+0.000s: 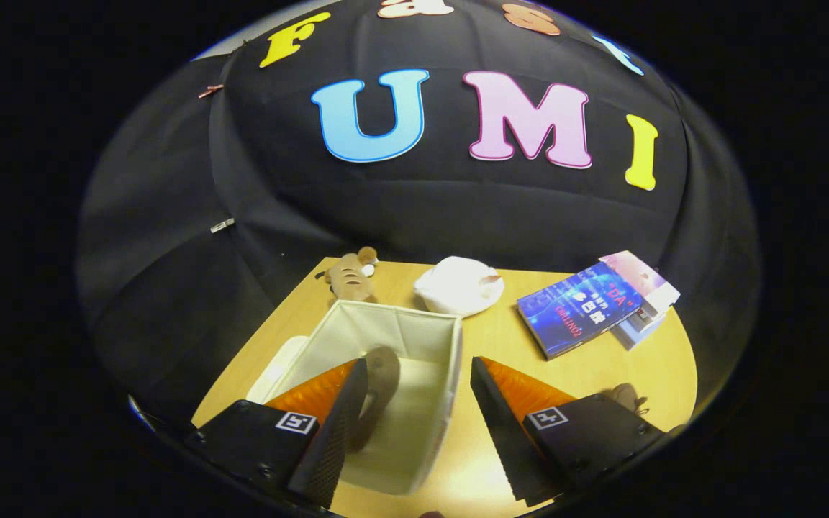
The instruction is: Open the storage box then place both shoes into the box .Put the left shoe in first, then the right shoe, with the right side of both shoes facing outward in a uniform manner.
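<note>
Box (414,338), pale fabric and open-topped, stands on a wooden table (501,345) directly below the gripper (414,424), whose two fingers are spread wide and pinch nothing. The left finger (328,439) hangs over the inside of the box; the right finger (501,432) hangs outside it, just past the box's right wall, so that wall lies in the gap between the two. A dark brown shoe (382,388) lies inside the box on its pale floor, just beside the left finger and partly hidden behind it; which shoe of the pair it is cannot be told. A flat white piece, perhaps the lid (274,370), lies against the box's left side at about 9 o'clock. Beyond the box at 11 o'clock, near the table's far edge, sits a small brown plush toy (352,277). At 12 o'clock, just past the far wall of the box, lies a white rounded bundle (458,285). At 2 o'clock, well apart from the box, a blue book (573,309) lies atop a lighter one (645,288). Behind the right finger's mount, at about 4 o'clock, a small brown object (627,396) peeks out, too hidden to identify.
</note>
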Tool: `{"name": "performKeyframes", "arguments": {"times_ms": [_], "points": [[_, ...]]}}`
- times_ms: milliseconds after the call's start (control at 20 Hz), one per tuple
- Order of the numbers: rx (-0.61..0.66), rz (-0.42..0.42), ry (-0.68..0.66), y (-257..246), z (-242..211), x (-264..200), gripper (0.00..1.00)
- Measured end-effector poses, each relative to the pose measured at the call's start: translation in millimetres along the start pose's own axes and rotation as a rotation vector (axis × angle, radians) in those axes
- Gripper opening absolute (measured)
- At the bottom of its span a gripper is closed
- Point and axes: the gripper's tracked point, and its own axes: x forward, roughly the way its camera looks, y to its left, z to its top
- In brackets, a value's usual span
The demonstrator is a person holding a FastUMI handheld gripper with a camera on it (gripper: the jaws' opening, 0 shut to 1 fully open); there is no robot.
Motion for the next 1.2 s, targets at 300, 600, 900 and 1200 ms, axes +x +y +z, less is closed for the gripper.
{"name": "performKeyframes", "arguments": {"times_ms": [300,600,900,1200], "points": [[-0.011,-0.065,0.0,-125.0,-32.2,-43.9,0.9],[0.023,-0.197,0.098,-245.8,-100.2,-68.7,0.9],[0.037,-0.241,0.26,-303.9,-172.7,-64.1,0.9],[-0.034,-0.263,0.347,-326.0,-215.5,-39.2,0.85]]}}
